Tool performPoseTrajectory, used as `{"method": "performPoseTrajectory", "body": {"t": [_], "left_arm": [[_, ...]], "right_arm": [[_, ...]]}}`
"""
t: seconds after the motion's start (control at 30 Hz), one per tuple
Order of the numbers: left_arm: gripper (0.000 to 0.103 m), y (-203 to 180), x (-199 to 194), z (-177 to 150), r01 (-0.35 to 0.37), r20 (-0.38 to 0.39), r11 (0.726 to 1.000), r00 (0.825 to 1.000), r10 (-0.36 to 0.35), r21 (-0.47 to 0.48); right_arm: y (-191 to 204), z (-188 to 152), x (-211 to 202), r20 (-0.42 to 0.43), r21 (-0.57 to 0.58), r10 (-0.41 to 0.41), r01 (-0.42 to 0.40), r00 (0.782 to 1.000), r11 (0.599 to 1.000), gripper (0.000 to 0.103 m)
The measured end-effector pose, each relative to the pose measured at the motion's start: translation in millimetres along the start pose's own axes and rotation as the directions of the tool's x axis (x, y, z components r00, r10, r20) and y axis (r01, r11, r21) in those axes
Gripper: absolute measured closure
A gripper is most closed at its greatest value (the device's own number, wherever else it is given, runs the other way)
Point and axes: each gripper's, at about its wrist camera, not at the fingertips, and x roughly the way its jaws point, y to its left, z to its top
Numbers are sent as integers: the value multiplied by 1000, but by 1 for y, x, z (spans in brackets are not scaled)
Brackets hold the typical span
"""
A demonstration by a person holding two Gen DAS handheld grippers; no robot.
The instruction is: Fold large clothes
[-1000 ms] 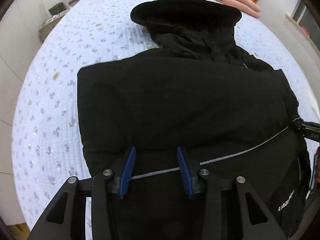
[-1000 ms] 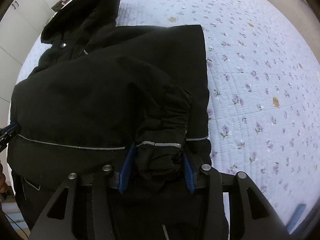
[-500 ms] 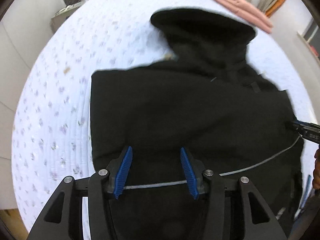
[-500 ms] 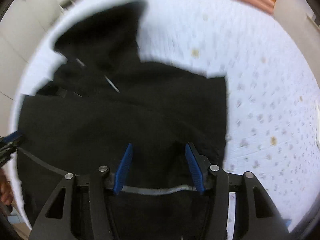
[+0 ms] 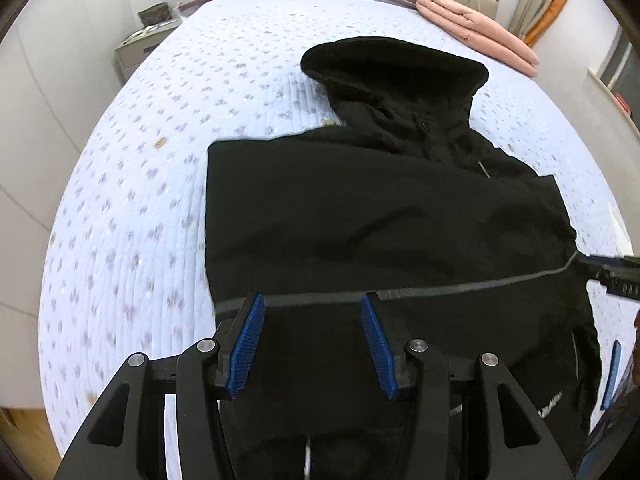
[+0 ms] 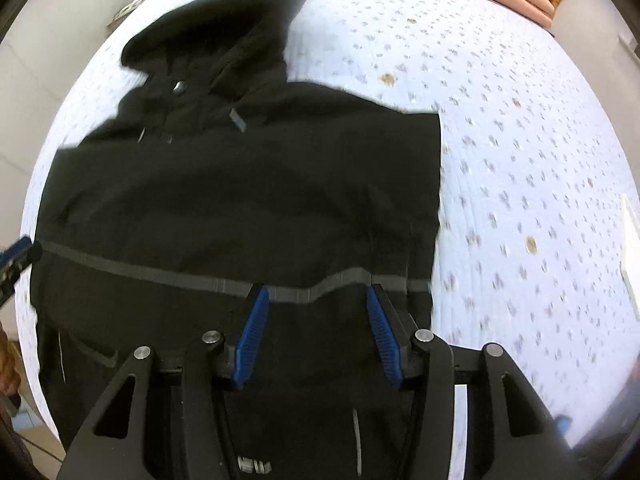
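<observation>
We hold our left tool (image 5: 312, 334) and right tool (image 6: 316, 328) wide apart, gripping nothing, above the black jacket (image 5: 380, 216), which lies flat on the bed (image 5: 132, 208), hood (image 5: 392, 68) toward the headboard.

The left gripper (image 5: 312, 340) points toward twelve o'clock in its own view, its two blue-padded fingers (image 5: 249, 346) spread wide with nothing between the pads. Its black linkage arms fan out toward five and seven o'clock at the bottom of the view.

The right gripper (image 6: 318, 336) likewise points toward twelve o'clock, its jaws parted wide and holding nothing, blue fingers (image 6: 382, 338) angled slightly outward.

In the left wrist view the right gripper's dark tip enters from three o'clock. In the right wrist view the left gripper's blue tip shows at nine o'clock, with skin of a hand (image 6: 7, 364) below it.
</observation>
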Motion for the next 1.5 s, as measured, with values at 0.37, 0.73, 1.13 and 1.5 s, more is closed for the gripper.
{"method": "performPoseTrajectory", "body": {"t": [0.37,0.73,1.13,1.5], "left_arm": [[47,-13,52,-12,-127,-123,991,984,129,30],[47,-13,10,41,0,-63,998,998,-4,-67],[47,0,47,206,19,120,997,993,-10,-70],[47,4,139,269,-29,53,998,998,32,-58]], "right_arm": [[-11,-9,47,-141,30,32,-28,990,999,49],[-14,17,0,-87,20,91,-90,992,996,48],[-5,165,-21,236,-36,171,-168,957,985,46],[10,274,53,237,6,155,-161,959,987,46]]}}
